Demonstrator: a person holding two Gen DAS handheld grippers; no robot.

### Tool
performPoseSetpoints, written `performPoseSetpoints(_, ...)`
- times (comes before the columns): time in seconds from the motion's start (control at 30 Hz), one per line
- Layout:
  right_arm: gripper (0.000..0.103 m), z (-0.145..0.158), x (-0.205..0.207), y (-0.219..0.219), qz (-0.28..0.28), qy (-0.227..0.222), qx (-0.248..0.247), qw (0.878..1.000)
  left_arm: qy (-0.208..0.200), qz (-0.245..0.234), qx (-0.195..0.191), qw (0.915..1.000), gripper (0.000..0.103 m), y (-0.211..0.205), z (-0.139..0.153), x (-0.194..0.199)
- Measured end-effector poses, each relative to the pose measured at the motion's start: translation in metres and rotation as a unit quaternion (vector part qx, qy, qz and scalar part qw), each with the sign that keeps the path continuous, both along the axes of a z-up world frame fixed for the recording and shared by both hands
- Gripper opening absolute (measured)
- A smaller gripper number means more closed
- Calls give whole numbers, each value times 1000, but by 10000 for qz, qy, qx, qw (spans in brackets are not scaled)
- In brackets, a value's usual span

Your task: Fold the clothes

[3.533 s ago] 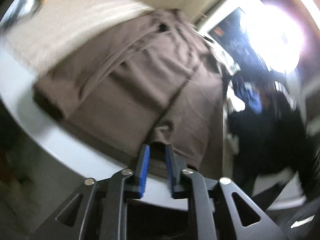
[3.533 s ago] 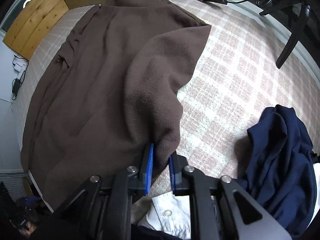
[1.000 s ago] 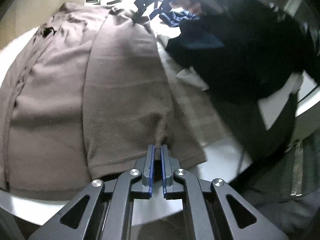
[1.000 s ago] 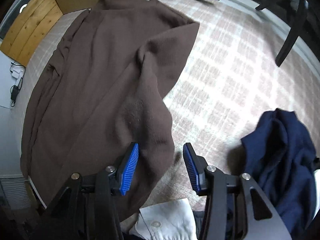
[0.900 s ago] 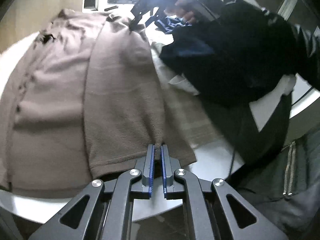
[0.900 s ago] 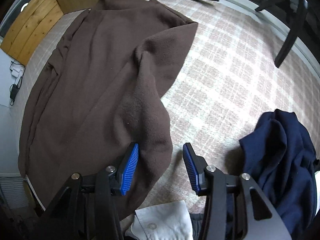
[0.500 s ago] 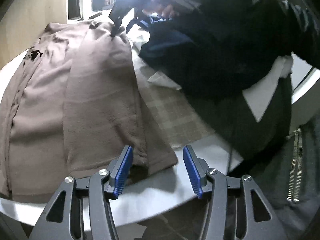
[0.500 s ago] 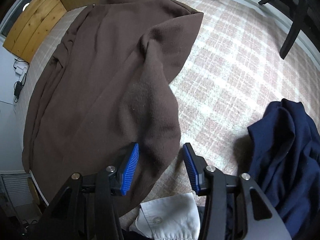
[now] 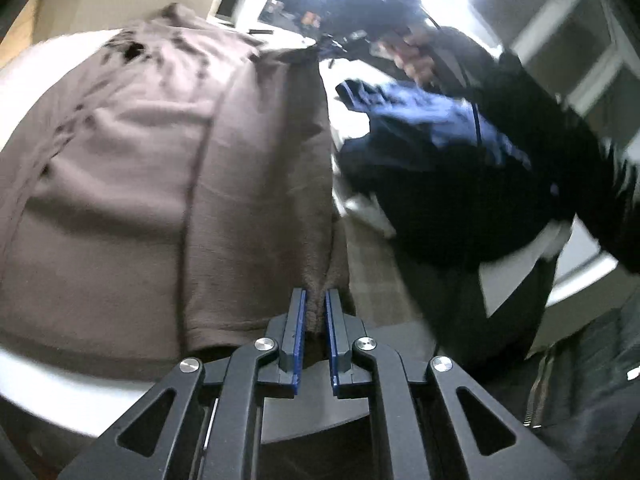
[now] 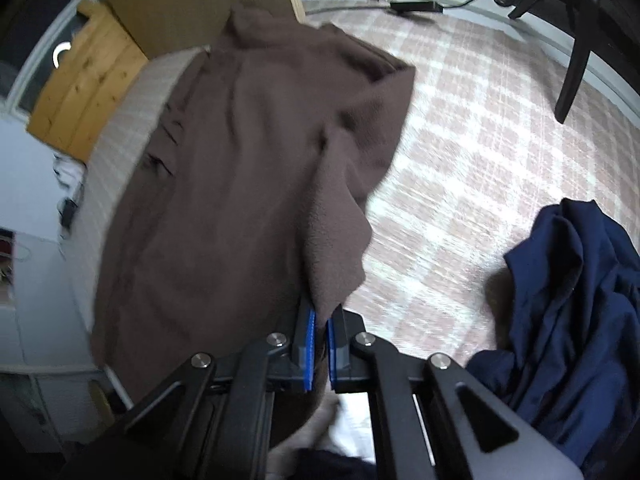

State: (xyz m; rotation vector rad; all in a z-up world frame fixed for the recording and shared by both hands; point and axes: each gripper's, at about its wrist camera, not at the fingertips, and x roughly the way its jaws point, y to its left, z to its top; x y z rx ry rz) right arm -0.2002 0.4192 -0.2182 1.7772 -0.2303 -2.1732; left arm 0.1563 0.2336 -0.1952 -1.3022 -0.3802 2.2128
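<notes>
Brown fleece garment point(image 10: 240, 184) spread flat, one edge seemingly folded over.

Left tongs point(image 9: 316, 312) — jaws closing on a pinch of the near hem of the brown fleece garment point(image 9: 168, 184), which lies spread over a white-edged bed point(image 9: 60, 384) with a lengthwise fold line down its middle. To the right lies a navy garment point(image 9: 424, 120), partly blurred, beside a person's dark sleeve point(image 9: 532, 128). At the far end the right tongs point(image 9: 332, 46) — blurred against bright window glare — meet the fleece's far corner.
</notes>
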Motion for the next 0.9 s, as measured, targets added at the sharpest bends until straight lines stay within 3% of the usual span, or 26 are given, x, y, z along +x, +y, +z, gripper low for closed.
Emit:
performPoseSetpoints(0.1, 5, 20, -10, -22, 111, 170, 5, 9998, -125, 457, 424, 9980, 9, -29, -4, 4)
performPoseSetpoints(0.23, 5, 35, -23, -69, 343, 331, 35, 9989, -171, 1066, 700, 9917, 8, -74, -9, 9)
performPoseSetpoints(0.47, 5, -1, -87, -160, 801, 296, 487, 9952, -214, 1496, 551, 9870, 8, -116, -23, -1)
performPoseSetpoints(0.6, 7, -35, -102, -196, 1118, 75, 933, 9893, -523, 1467, 371, 9871, 10, -124, -36, -7)
performPoseSetpoints(0.7, 14, -30, -98, -197, 1199, 70, 1043, 9873, -671, 1454, 194, 9869, 11, -128, -34, -7)
performPoseSetpoints(0.77, 33, -5, -94, -179, 1047, 227, 612, 9924, -644, 1501, 84, 9865, 12, -132, -26, -2)
performPoseSetpoints(0.8, 37, 10, -90, -165, 915, 375, 459, 9940, -594, 1540, 28, 9863, 15, -134, -20, 2)
performPoseSetpoints(0.9, 40, 32, -77, -137, 677, 644, 582, 9939, -314, 1406, -23, 9896, 21, -129, 0, 6)
